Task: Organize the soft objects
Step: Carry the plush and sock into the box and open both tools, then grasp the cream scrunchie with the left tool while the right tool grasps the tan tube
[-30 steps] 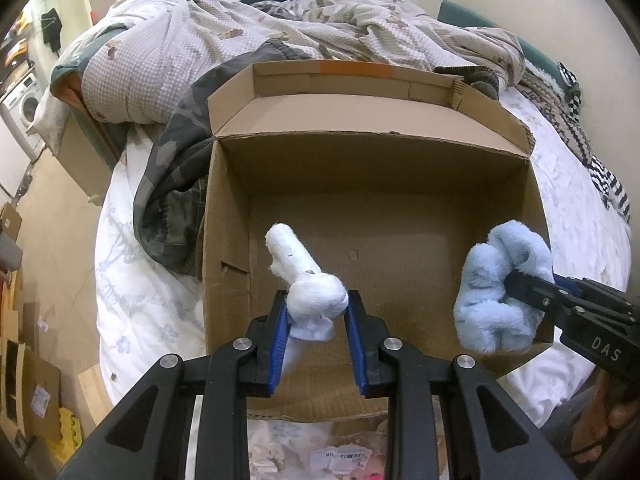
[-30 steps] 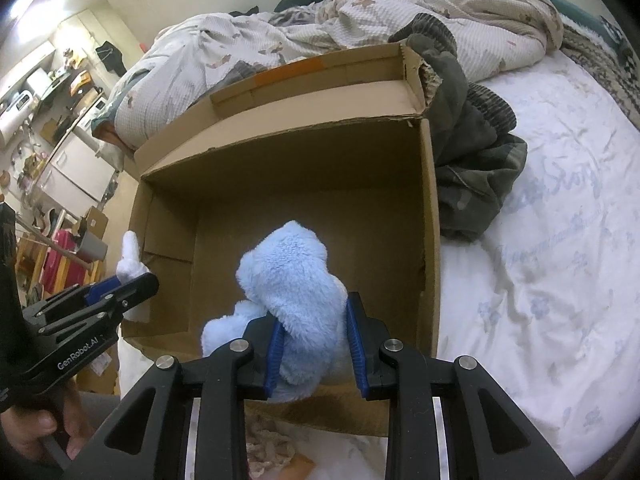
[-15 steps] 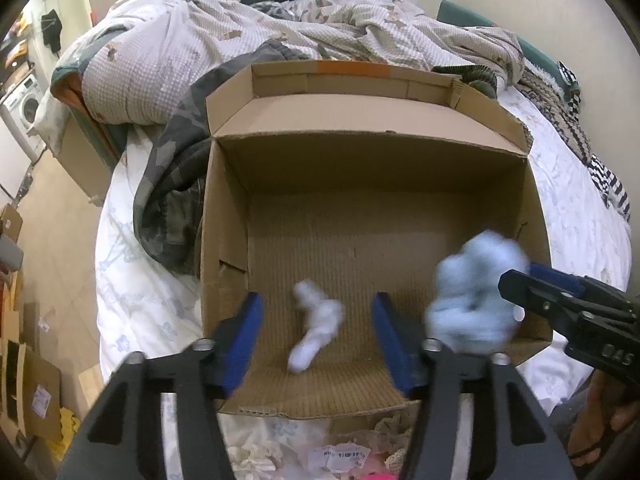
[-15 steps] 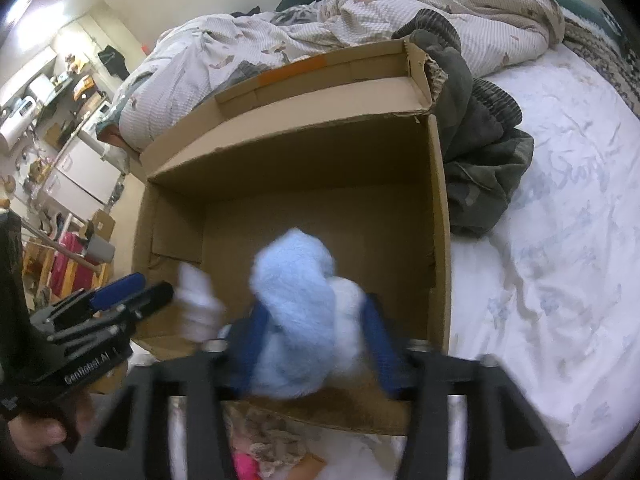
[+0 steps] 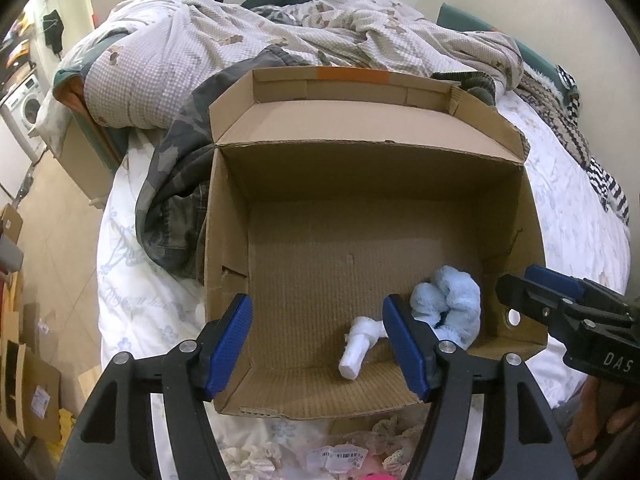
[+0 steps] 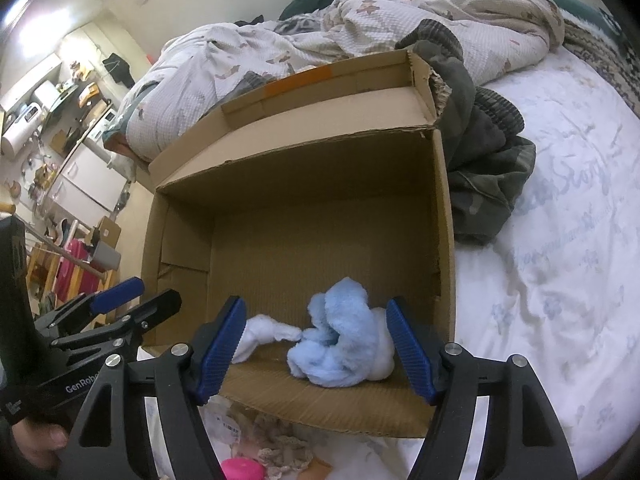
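**Both soft items lying in box, grippers opening above**

Bedroom w/ a white floral-print bed sheet (image 5: 144, 304) is filling most of both views; a rumpled checked quilt (image 5: 168, 60) is piling up along the far side, and a dark camo garment (image 5: 176, 184) is bunching against the box's left wall and far right corner. Beyond the bed on the left, a washing machine (image 5: 24, 112) is showing at the frame edge.

Cardboard box (image 5: 360, 176) is sitting open on the sheet, far flap standing up w/ an orange tape strip along its top edge.

Inside, near the front wall, a fluffy light-blue soft toy (image 6: 344, 340) is resting on the box floor toward the right side. A smaller white soft item (image 5: 360, 340) is lying just left of it, touching or nearly touching the blue one.

Left gripper (image 5: 320, 344) is hovering over the box's front edge, jaws opening, blue pads wide apart; the white item is lying below between them but nothing is pressing on it. Right gripper (image 6: 316, 344) is likewise opening, pads standing clear on either side of the blue toy, not squeezing it.

Loose bits of lace, a printed label and sth pink are lying on the sheet in front of the box.
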Tool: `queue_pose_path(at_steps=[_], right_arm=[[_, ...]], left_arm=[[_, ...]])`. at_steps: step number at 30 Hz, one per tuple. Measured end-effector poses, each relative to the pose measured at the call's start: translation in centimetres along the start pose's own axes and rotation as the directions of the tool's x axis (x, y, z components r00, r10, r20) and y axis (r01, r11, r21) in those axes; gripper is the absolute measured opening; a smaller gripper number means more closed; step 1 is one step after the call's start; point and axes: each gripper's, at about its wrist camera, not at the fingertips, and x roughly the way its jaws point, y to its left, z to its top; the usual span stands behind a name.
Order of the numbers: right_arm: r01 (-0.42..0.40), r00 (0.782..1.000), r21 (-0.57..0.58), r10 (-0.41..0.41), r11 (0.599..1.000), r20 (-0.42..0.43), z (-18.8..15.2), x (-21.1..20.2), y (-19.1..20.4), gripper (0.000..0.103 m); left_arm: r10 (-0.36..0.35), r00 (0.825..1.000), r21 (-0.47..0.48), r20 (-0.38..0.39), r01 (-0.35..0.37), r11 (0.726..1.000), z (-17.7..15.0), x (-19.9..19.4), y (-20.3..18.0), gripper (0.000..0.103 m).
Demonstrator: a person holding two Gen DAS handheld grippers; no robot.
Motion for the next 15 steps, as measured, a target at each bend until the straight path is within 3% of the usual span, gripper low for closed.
queue_pose_path(at_steps=[15], right_arm=[[0.001, 1.0, 0.014, -0.001, 1.0, 0.028, -0.5, -1.3, 0.2, 0.077]], left_arm=[[-0.003, 1.0, -0.041, 0.03, 0.004, 0.999, -0.9, -2.6, 1.4, 0.065]])
